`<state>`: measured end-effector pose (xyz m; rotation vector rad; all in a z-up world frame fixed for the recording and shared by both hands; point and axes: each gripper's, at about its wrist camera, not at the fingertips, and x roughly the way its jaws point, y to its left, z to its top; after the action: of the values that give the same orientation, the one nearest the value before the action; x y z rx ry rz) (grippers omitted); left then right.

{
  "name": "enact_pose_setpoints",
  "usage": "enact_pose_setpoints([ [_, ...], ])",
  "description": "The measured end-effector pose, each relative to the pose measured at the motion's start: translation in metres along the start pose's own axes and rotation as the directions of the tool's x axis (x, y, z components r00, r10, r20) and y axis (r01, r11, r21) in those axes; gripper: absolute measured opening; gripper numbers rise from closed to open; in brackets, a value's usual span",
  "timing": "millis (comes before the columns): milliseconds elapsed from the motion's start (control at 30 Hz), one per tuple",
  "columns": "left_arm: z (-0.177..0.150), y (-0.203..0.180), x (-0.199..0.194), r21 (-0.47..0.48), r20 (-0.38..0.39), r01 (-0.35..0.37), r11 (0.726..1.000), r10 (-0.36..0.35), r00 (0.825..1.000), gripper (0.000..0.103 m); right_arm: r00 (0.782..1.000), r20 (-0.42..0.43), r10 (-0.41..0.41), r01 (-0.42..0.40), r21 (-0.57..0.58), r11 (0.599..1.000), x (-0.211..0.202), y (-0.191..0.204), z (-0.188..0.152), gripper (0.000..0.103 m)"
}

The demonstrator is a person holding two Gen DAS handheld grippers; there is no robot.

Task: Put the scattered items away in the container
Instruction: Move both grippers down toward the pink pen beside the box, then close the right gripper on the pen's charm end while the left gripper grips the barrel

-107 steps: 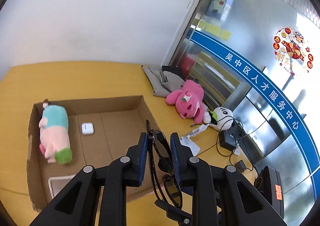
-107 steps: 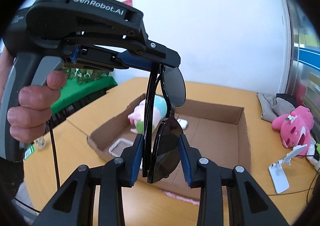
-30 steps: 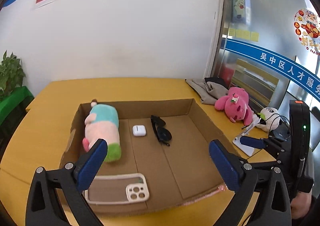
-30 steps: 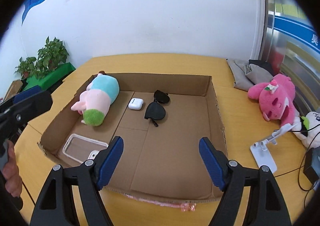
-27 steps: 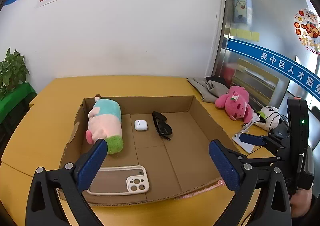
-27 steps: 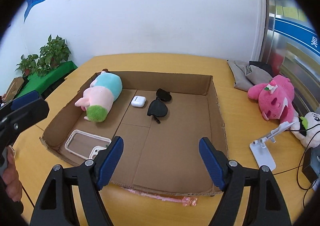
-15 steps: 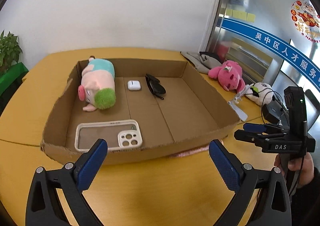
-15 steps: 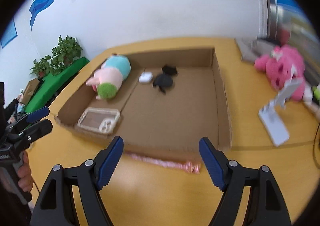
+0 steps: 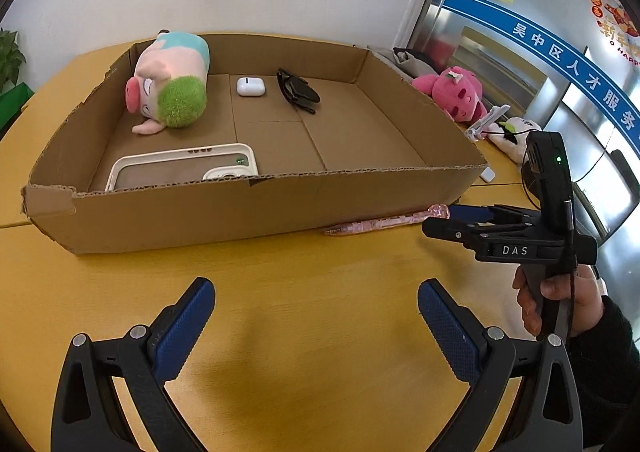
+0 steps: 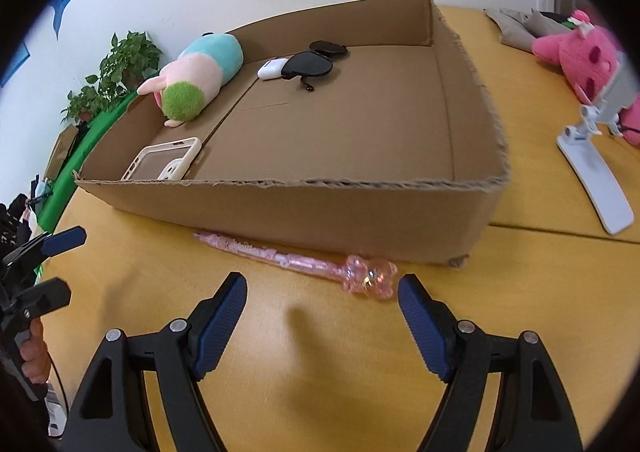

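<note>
A pink pen (image 10: pixel 280 252) with a flower top lies on the yellow table against the front wall of the cardboard box (image 10: pixel 320 208). My right gripper (image 10: pixel 321 282) is open just in front of it, the flower end near its right fingertip. My left gripper (image 9: pixel 315 288) is open and empty over bare table, left of the right gripper (image 9: pixel 438 221) and the pen (image 9: pixel 384 222). Inside the box (image 9: pixel 200 212) lie a plush pig (image 9: pixel 172 88), a white earbud case (image 9: pixel 251 86), black sunglasses (image 9: pixel 298 92) and a phone case (image 9: pixel 180 168).
Right of the box a pink plush bear (image 10: pixel 580 52), a white phone stand (image 10: pixel 600 172) and grey cloth (image 10: pixel 520 26) lie on the table. A person's hand (image 9: pixel 556 304) holds the right gripper. Potted plants (image 10: pixel 116 76) stand at the far left.
Both grippers have sunk and tilted down in front of the box, staying open. The pen now lies just ahead of the right gripper. The sunglasses, held earlier, lie in the box.
</note>
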<state>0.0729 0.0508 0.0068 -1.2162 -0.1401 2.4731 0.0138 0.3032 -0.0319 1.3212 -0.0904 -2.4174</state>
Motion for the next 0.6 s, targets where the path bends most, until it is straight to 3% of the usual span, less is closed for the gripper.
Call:
enact_pose_setpoints([
  [200,-0.007,0.008,0.003,-0.019,-0.017,-0.007,1.0,0.006,1.0,0.103,0.999,-0.022,0.033,-0.034,-0.042,0.999,0.011,0.011,-0.001,0.08],
  [333,-0.008,0.017,0.004,-0.042,-0.014,-0.002,0.999,0.001,1.0,0.103,0.971,-0.083,0.225,-0.231,-0.076,0.97,0.001,0.039,-0.013,0.08],
  [400,-0.009,0.022,0.007,-0.06,-0.024,0.004,0.998,-0.006,1.0,0.103,0.962,-0.08,0.262,-0.27,-0.122,0.955,-0.007,0.054,-0.019,0.08],
  [600,-0.01,0.033,0.013,-0.134,-0.055,0.043,0.99,-0.051,0.997,0.103,0.98,-0.098,0.172,-0.184,-0.127,0.975,0.006,0.061,-0.008,0.08],
])
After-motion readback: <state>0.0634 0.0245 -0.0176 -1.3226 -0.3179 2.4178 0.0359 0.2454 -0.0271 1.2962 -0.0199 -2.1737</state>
